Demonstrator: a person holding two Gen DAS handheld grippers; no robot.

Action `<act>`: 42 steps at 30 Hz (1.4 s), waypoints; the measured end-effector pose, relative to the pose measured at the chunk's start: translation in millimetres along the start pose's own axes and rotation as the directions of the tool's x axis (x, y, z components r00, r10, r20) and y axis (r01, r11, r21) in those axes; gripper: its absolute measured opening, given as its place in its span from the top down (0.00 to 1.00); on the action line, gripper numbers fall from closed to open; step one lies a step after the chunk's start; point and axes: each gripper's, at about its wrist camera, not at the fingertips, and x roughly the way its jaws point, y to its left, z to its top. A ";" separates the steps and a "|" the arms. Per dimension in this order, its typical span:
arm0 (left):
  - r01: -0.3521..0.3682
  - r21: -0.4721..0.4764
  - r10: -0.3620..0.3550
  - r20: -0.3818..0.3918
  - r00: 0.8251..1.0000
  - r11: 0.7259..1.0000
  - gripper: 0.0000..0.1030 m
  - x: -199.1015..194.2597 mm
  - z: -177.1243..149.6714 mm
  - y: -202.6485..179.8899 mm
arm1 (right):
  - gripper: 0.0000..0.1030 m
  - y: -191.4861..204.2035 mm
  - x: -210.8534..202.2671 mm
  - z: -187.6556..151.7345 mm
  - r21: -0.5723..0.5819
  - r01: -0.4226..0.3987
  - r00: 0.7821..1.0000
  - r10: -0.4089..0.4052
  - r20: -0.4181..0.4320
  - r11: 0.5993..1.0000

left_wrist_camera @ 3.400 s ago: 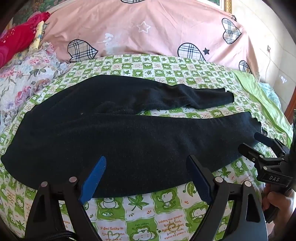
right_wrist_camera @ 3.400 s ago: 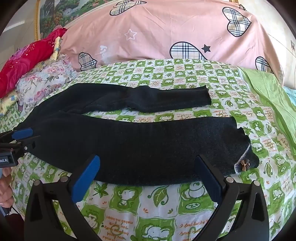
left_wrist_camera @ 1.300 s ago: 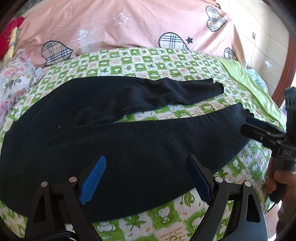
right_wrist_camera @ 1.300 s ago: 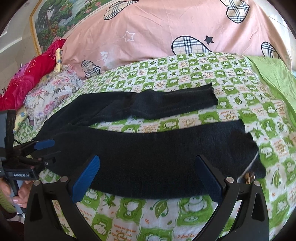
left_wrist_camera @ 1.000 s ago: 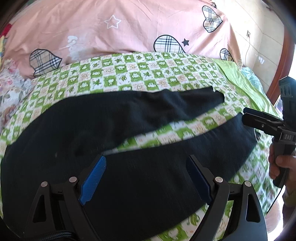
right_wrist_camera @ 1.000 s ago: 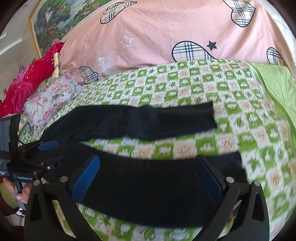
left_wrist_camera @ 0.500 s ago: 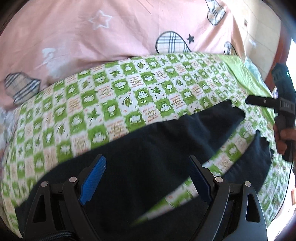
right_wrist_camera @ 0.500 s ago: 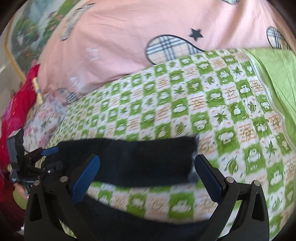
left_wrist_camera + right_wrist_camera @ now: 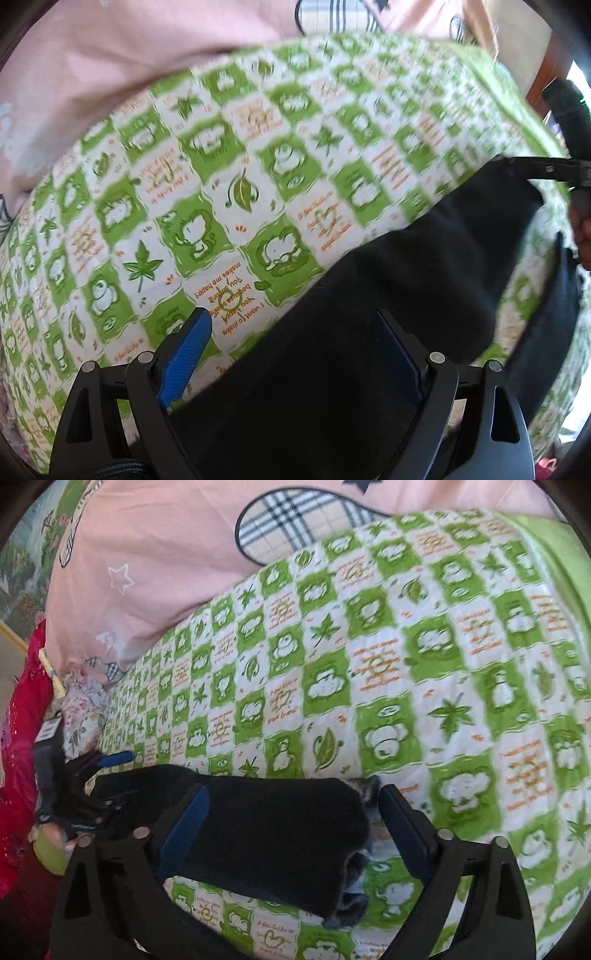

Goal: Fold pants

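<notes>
The black pants (image 9: 369,332) lie on the green and white patterned bedspread (image 9: 221,184). My left gripper (image 9: 291,354) is open, its jaws wide apart low over the far leg's upper edge. My right gripper (image 9: 291,823) is open over the far leg's cuff end (image 9: 295,830), jaws on either side of it. The right gripper also shows in the left wrist view (image 9: 546,170) at the cuff. The left gripper shows in the right wrist view (image 9: 107,771) at the leg's other end.
A pink quilt with plaid hearts (image 9: 166,554) lies along the far side of the bed. Red and floral bedding (image 9: 22,701) is piled at the left. A plain green sheet (image 9: 554,528) lies at the right edge.
Both grippers have moved forward from the near leg to the far leg and dropped close to it. Both stayed open.
</notes>
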 end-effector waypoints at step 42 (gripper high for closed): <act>0.242 -0.120 -0.212 0.216 0.953 0.963 0.96 -101.9 -157.4 -124.0 | 1.00 24.5 -131.6 -98.4 -0.445 0.324 0.867 -0.073 0.494 0.835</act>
